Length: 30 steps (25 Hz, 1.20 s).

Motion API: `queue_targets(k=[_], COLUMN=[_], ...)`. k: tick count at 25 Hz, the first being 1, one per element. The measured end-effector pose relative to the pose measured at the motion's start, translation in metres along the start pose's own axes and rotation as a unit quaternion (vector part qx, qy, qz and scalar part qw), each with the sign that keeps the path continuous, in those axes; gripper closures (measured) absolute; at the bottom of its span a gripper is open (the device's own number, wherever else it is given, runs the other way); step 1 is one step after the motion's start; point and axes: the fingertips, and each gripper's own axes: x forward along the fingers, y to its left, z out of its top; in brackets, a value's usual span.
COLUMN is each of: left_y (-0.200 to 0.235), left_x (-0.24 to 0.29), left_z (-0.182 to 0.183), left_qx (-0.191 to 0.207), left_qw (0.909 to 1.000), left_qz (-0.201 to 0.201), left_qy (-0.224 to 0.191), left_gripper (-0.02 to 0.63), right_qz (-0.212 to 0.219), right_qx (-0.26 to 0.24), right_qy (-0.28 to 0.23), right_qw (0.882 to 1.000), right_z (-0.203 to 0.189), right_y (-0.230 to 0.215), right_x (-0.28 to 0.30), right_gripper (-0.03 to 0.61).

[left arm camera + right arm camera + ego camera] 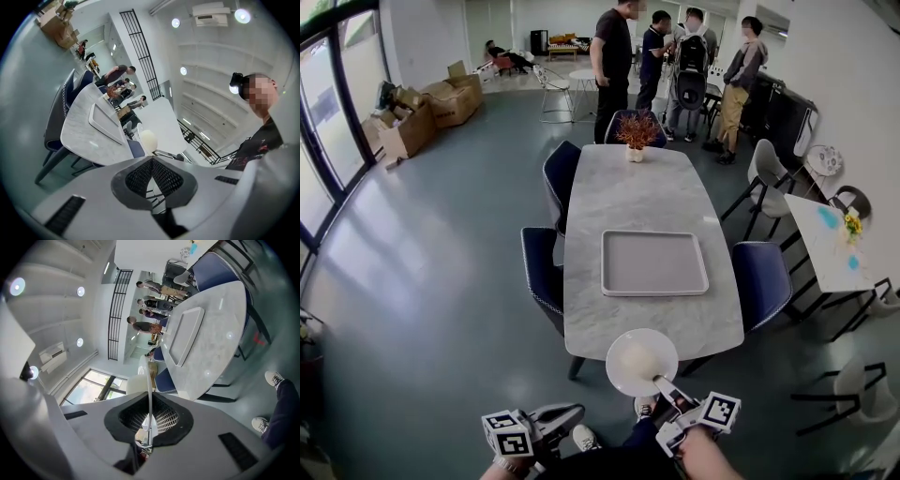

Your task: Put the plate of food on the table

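Both grippers are held low, close in front of the person's body. The right gripper [661, 382] reaches forward from the right hand [705, 456], its jaws pinched on the near rim of a plate [628, 370] and its marker cube [721, 411] sitting just behind them. The left gripper [568, 413] is lower and off to the left, angled toward the other one, with its jaws together and nothing between them. The left hand [499, 470] is barely visible behind it.
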Motion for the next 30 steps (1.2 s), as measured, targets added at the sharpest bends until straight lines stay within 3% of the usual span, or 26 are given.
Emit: queue_targets(k=[10,23,30], left_y=[0.014,0.027,0.038], left_x=[0.000,0.039,0.065], left_z=[0.023,0.046,0.059], left_qx=[-0.002,-0.016,-0.020], left_qw=[0.9970,0.9841,0.9772], left_qz=[0.049,0.118,0.149], left_qy=[-0.059,-0.132,-0.150], left_gripper=[0.609,0.609,0.609], right_qz=[-0.008,-0.033,-0.070], right_qx=[0.002,-0.045,0.001], right_qy=[0.009,0.027,0.025], right_qw=[1.000,0.998,0.997], right_z=[0.064,0.197,0.255], right_y=[-0.010,-0.035,-0.095], right_x=[0.040,0.117,0.165], right_gripper=[0.555,0.555,0.554])
